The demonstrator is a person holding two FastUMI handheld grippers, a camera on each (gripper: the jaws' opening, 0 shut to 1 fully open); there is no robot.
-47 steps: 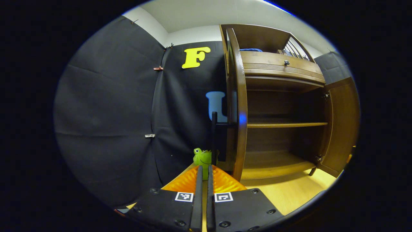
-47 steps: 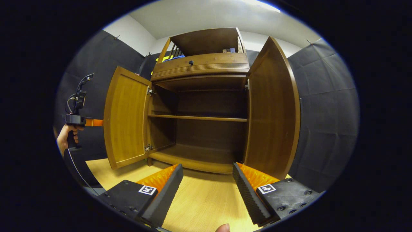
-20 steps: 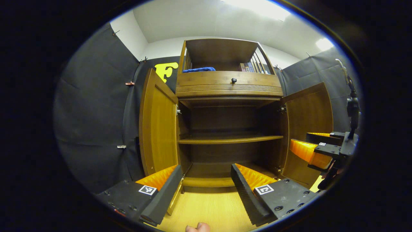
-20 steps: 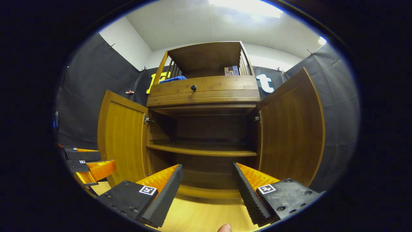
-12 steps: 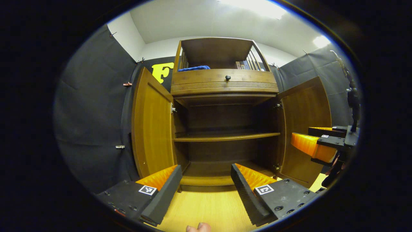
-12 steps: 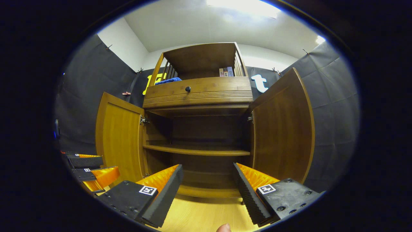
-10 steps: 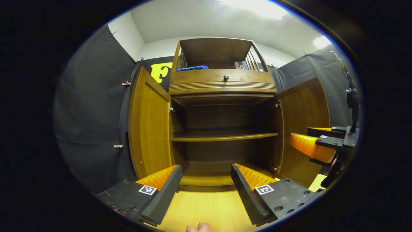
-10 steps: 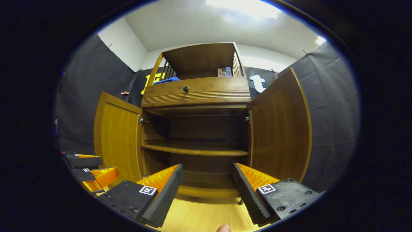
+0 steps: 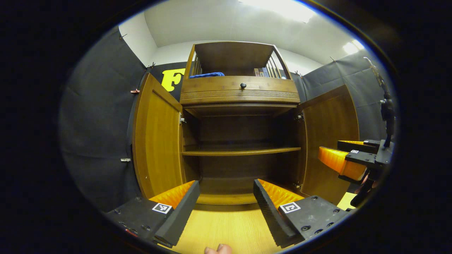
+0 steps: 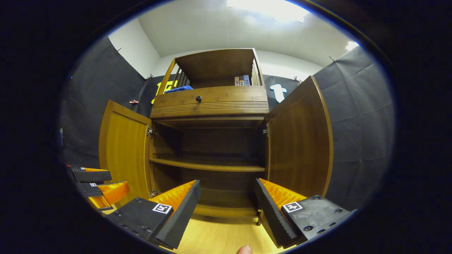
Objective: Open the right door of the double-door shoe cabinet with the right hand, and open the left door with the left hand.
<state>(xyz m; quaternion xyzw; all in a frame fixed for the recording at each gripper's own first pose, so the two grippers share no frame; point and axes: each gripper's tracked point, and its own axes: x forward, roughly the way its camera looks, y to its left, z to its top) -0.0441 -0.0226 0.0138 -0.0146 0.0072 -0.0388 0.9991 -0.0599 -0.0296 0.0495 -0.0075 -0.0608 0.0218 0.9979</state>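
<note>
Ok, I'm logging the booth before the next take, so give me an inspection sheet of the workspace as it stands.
Surface: wooden floor, bare in front of the cabinet.
Job's things: shoe cabinet; left door and right door both swung open; inner shelf holds nothing visible.
Clutter: blue cloth and a few books on the top ledge.
Grippers: left gripper open, holding nothing; right gripper open, holding nothing; both clear of the doors.
Cables: nothing seen.
Surroundings: black cloth wall, white ceiling.
</note>
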